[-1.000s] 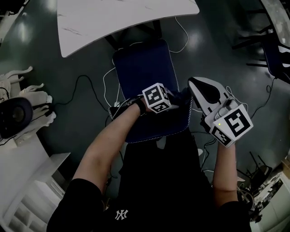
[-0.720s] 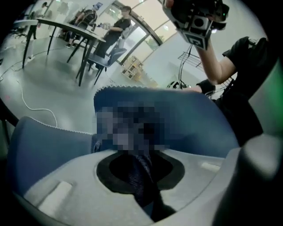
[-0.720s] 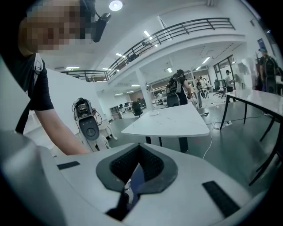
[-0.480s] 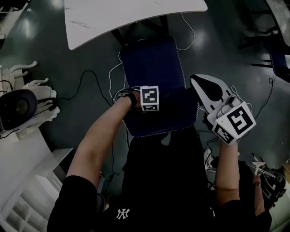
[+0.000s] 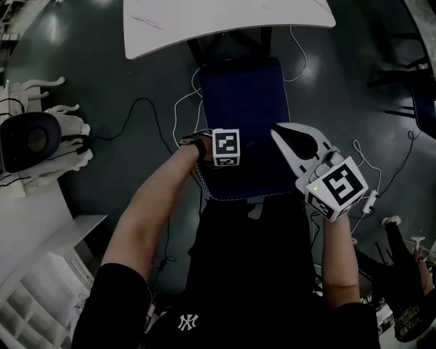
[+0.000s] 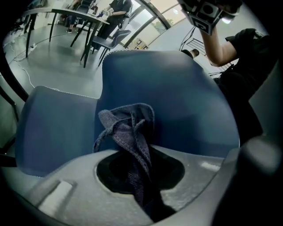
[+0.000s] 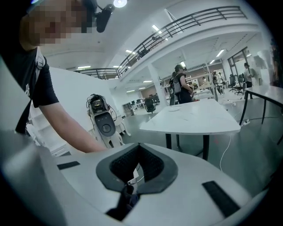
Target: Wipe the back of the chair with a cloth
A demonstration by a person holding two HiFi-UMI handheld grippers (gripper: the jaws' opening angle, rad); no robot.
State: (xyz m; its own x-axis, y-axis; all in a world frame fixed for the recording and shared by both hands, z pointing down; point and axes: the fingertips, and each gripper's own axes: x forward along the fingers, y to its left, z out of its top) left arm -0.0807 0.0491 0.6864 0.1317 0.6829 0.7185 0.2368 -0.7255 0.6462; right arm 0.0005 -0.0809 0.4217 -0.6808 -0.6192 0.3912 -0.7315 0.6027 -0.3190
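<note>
Now the left gripper (image 6: 139,176) is clamped tight on the cloth (image 6: 128,128), a crumpled blue bunch poking out just in front of the chair back (image 6: 185,97); contact is hard to call. That fabric looks soft, light and floppy, so a pinch at the gathered middle should leave a good wad for wiping. The right gripper (image 7: 135,163), jaws together on nothing, hangs beside the chair's edge.

cloth (image 6: 127,130): lower end lost in shadow between left gripper (image 6: 138,164) fingers (image 6: 59,178)
bench (image 5: 225,20): far side cropped by head view
</note>
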